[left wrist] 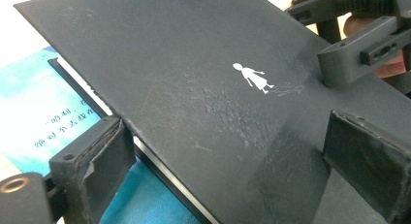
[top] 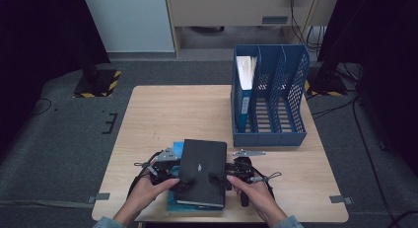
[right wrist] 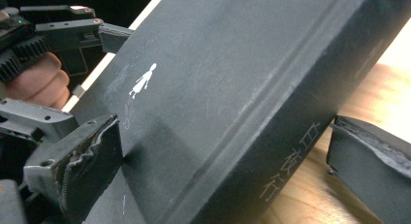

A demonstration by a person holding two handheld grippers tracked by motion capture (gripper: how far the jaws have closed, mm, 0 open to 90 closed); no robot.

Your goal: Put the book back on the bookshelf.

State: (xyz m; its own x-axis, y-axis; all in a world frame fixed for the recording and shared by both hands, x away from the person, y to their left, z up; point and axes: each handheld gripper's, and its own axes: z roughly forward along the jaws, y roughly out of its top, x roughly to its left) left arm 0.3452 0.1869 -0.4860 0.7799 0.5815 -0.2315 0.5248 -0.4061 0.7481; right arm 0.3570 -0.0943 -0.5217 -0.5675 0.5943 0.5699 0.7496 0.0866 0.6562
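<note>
Gripping black book (top: 202,172) from both edges, left gripper (top: 170,176) and right gripper (top: 231,176); file rack (top: 291,95) beyond book, filing pending.

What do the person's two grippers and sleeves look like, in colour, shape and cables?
Both the left gripper and the right gripper are black, with two blocky jaws faced in worn dark pads. A grey three-cornered plate tops the left gripper, and black cables trail from each. Toothed black gears show on the bodies. The sleeves are light blue-grey.
</note>
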